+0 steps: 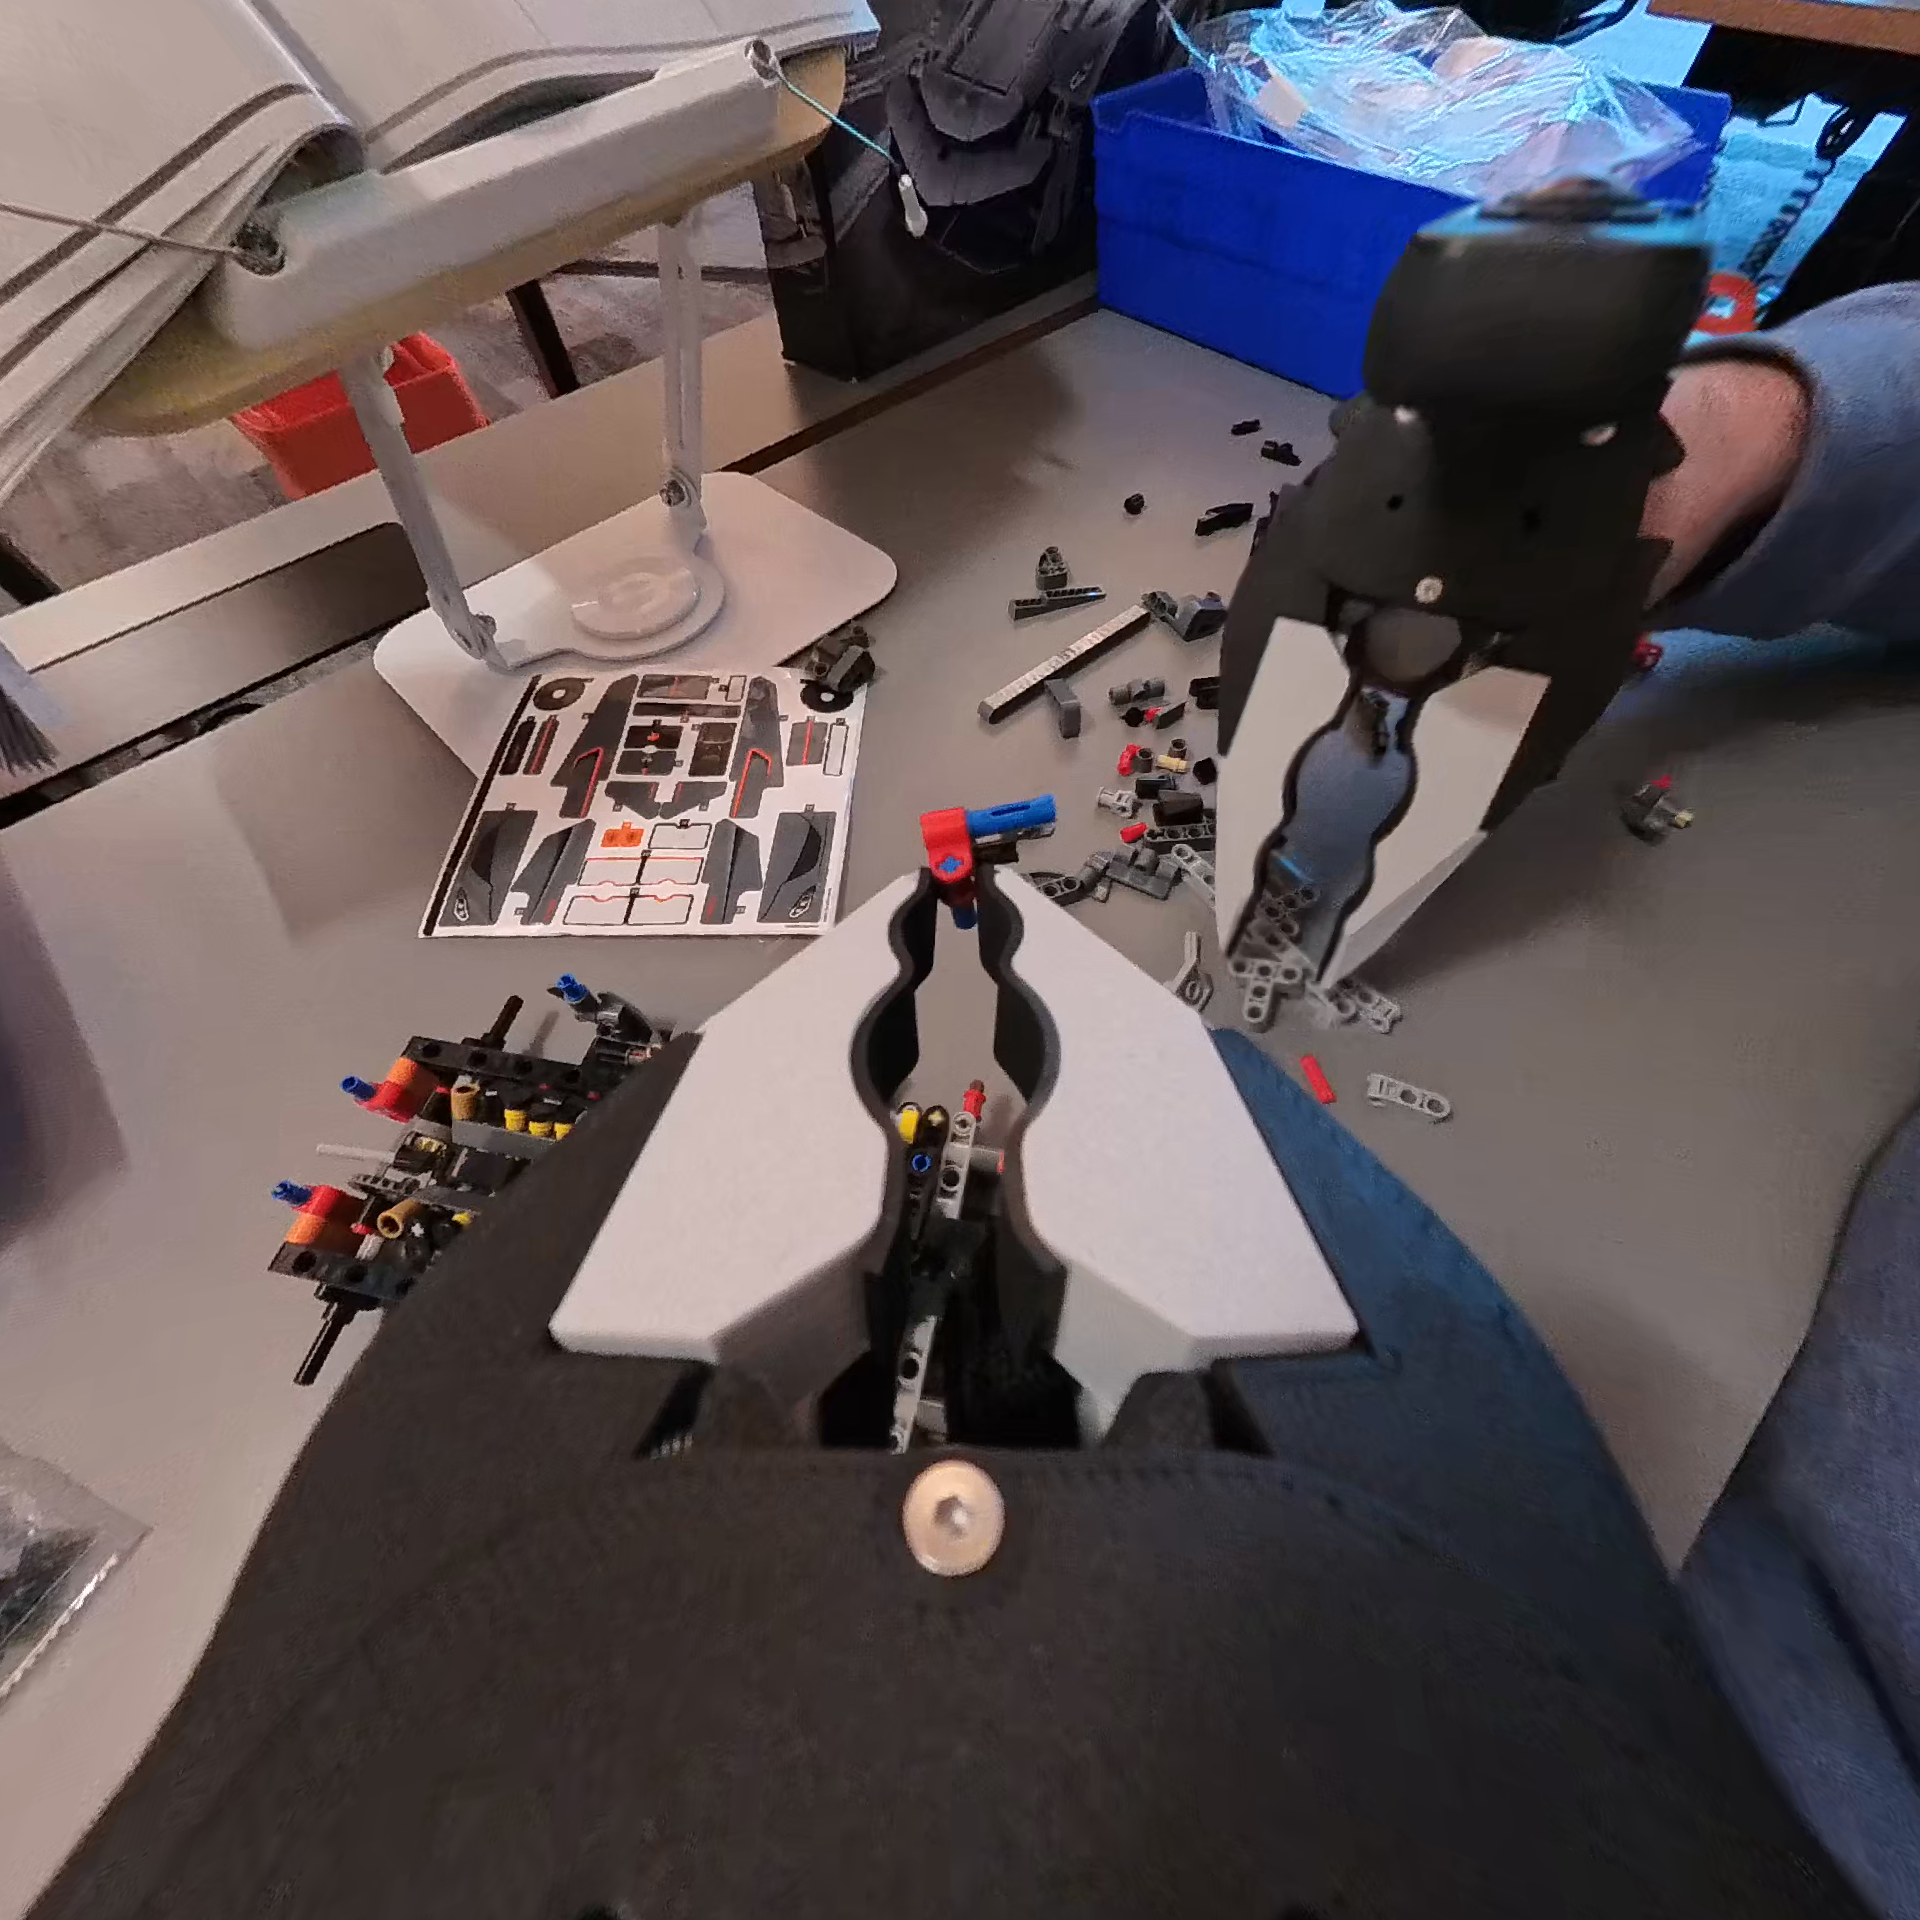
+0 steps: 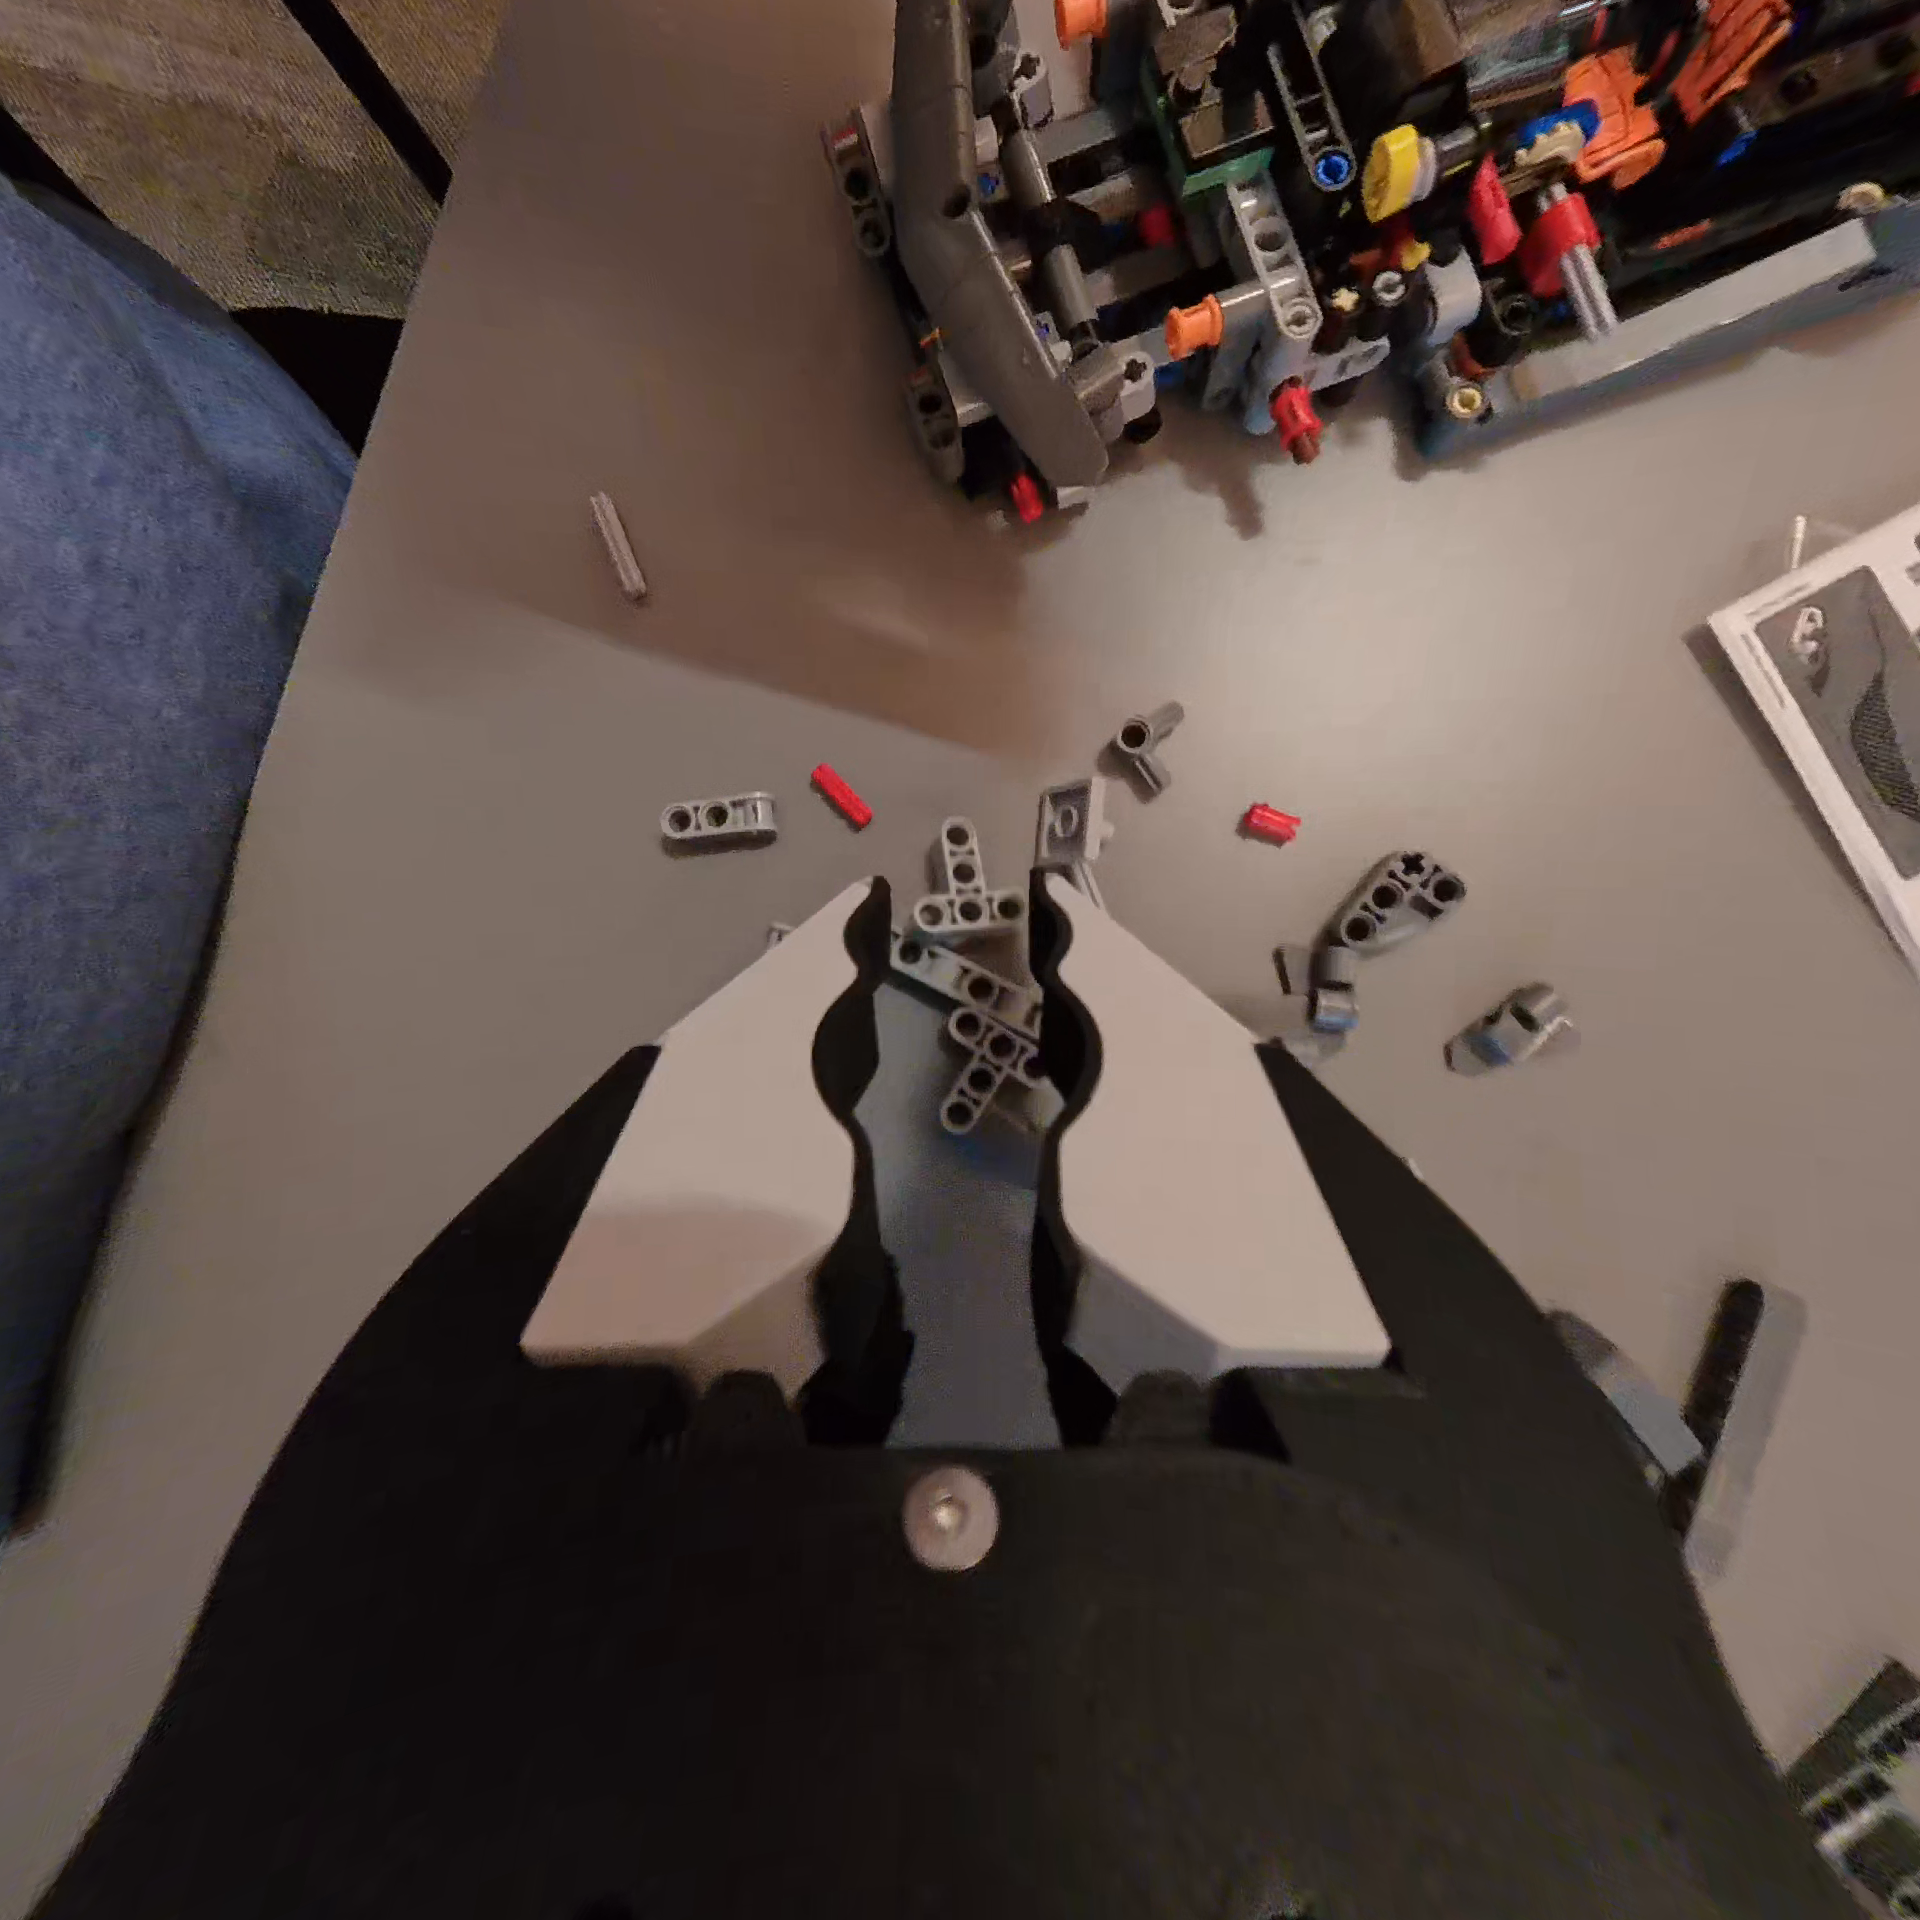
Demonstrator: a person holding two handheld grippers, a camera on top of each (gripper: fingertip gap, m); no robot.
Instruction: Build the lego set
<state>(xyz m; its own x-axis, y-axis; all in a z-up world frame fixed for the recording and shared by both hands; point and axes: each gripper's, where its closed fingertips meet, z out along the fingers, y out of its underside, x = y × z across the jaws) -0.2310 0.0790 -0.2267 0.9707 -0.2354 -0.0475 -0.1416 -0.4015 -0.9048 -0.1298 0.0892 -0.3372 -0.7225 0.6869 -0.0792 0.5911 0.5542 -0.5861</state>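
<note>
My left gripper point(image 1: 961, 891) is shut on a small red-and-blue connector piece point(image 1: 977, 831), held above the grey table. The partly built model point(image 1: 457, 1143) lies below it to the left, partly hidden by the gripper body. My right gripper point(image 2: 958, 899) is open, its tips low on either side of a heap of light grey T-shaped beams point(image 2: 961, 852). It also shows in the left wrist view point(image 1: 1288, 956), standing over the same heap point(image 1: 1361, 1003). In the right wrist view the model point(image 2: 1299, 208) sits at the top.
A sticker sheet point(image 1: 655, 810) lies mid-table and shows at the right edge point(image 2: 1849, 707). A white book stand point(image 1: 644, 582) and blue bin point(image 1: 1247, 239) are at the back. Loose pieces point(image 1: 1143, 727) are scattered about, among them a red pin point(image 2: 842, 795) and a grey axle point(image 2: 620, 545). It is some 10 cm from my right tips to the grey axle point(image 2: 620, 545).
</note>
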